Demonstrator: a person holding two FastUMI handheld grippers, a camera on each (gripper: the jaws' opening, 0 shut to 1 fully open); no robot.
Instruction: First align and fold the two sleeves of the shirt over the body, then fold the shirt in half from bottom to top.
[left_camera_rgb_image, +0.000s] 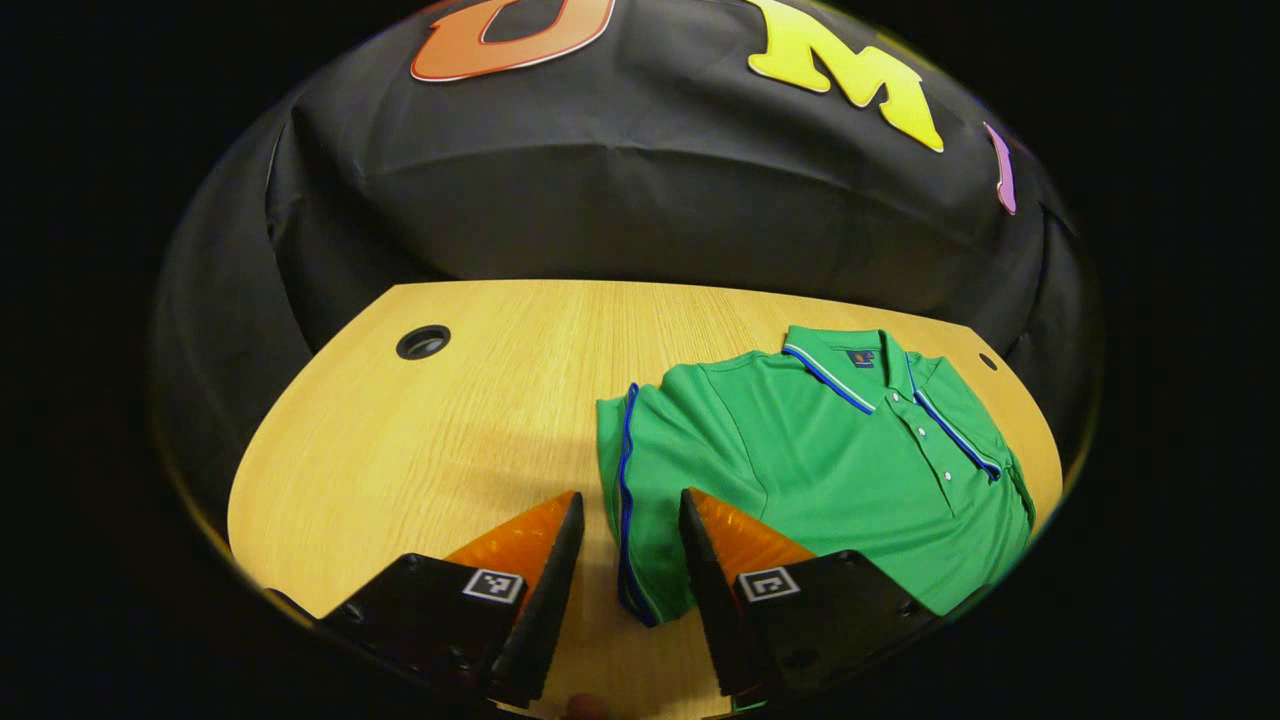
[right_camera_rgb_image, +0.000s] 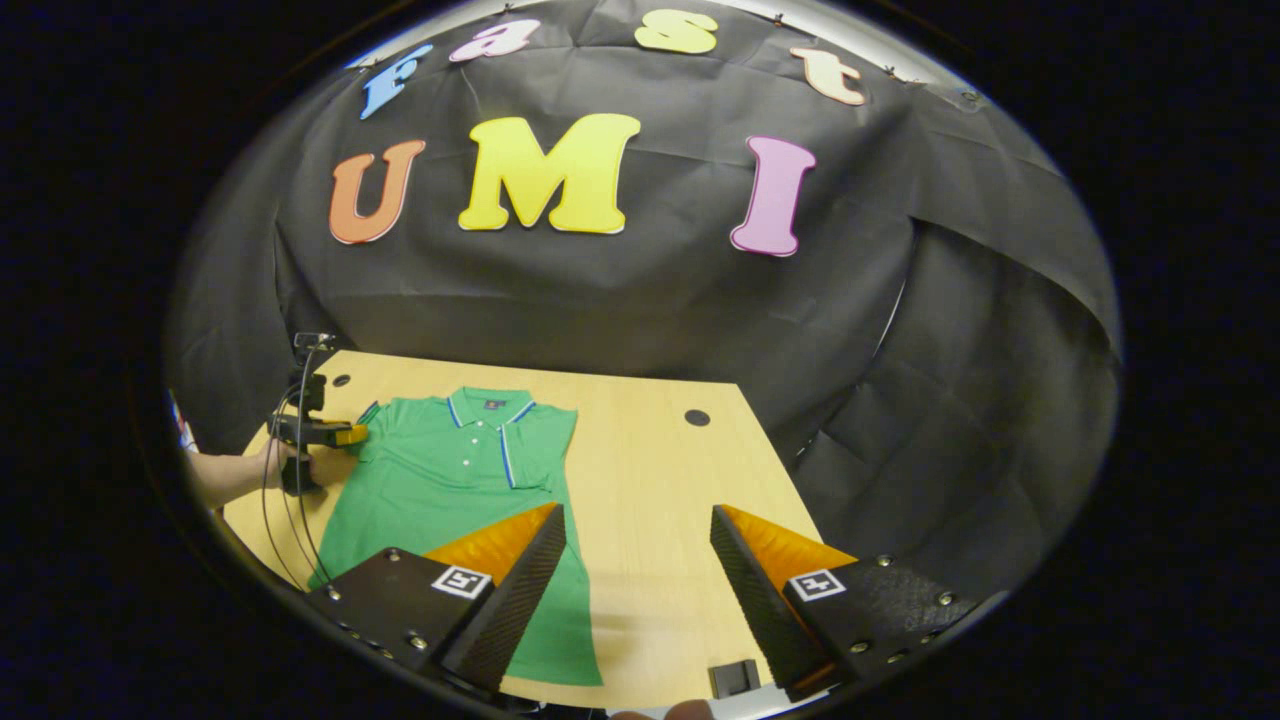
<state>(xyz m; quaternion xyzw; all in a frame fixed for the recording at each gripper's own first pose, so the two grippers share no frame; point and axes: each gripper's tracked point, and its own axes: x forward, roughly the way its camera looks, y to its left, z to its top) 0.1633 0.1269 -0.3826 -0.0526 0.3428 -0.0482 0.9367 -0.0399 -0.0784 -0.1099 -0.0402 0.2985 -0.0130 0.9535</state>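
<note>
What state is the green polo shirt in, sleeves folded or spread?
Both sleeves folded in. The green polo shirt has straight side edges, with no sleeve sticking out over the wooden table. The bottom-to-top fold is not done.

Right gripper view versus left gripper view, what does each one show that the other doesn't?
Right gripper view: a hand holding the left gripper at the shirt's edge, trailing cables, and the shirt's lower body.

Left gripper view: the blue-piped sleeve edge between its own open fingers, seen close.

Both: the green shirt, its striped collar, the wooden table, the black cloth wall.
</note>
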